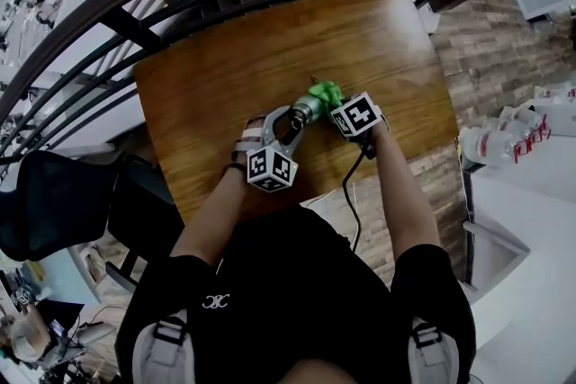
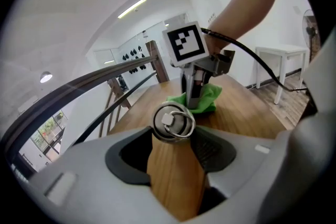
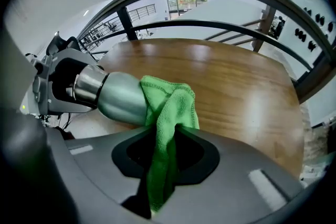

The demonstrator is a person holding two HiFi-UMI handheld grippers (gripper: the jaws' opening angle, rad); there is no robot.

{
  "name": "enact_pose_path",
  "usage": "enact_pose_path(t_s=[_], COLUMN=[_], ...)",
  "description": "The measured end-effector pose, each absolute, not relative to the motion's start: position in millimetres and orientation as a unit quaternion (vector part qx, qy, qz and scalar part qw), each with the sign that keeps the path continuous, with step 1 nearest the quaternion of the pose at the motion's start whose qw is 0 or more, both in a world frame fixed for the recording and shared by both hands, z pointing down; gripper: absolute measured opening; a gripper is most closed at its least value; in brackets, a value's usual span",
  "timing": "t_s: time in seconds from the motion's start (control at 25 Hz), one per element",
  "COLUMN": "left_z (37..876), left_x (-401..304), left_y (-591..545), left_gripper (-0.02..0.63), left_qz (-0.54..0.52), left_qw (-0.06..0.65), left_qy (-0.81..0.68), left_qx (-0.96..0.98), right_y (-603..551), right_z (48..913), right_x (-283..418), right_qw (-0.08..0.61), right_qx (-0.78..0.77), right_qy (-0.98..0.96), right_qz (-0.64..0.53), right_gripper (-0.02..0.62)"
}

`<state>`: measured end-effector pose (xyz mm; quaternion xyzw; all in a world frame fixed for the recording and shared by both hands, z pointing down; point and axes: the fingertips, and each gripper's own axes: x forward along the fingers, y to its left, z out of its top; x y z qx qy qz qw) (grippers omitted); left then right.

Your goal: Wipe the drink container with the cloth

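The left gripper (image 1: pixel 290 120) clamps the steel drink container (image 3: pixel 118 97) by its capped neck over the wooden table (image 1: pixel 225 76); the right gripper (image 1: pixel 331 103), at the container's 1 o'clock in the head view, pinches the green cloth (image 3: pixel 170 107) against the container's body; its cube (image 1: pixel 356 114) bears black-and-white square markers.

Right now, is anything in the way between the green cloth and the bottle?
Nothing visible. The cloth, held in the right gripper, lies right against the drink container's side; the left gripper grips its capped end.
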<state>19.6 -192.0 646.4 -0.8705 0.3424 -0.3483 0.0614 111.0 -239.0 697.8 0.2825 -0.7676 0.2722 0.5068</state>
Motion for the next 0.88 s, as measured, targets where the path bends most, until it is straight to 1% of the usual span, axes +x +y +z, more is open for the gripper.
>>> enact_pose_path(t_s=[0.16,0.32,0.44,0.64,0.88], left_z=[645.1,647.2,648.0,647.2,648.2], left_x=[23.0,21.0,23.2,20.2,13.8], left_y=[-190.3,-196.5,-199.8,-206.3,-211.4], left_gripper=[0.278,0.278,0.278,0.278,0.278], left_qz=[-0.349,-0.339,-0.327,-0.299,-0.287], left_qw=[0.053,0.022,-0.013,-0.095,-0.144], left_qy=[0.347,0.358,0.368,0.391,0.408], left_qx=[-0.869,-0.87,-0.87,-0.865,-0.855], right_y=[-226.7,-216.3,-205.8,-198.9,-194.7], right_z=[697.8,685.9,670.3,642.0,640.9], right_x=[114.9,100.9,91.0,68.0,54.6], right_qw=[0.493,0.448,0.41,0.324,0.29], right_qx=[0.292,0.287,0.284,0.286,0.277], right_qy=[-0.77,-0.793,-0.81,-0.83,-0.84], right_qz=[0.28,0.297,0.309,0.353,0.366], right_gripper=[0.071,0.071,0.071,0.071,0.071])
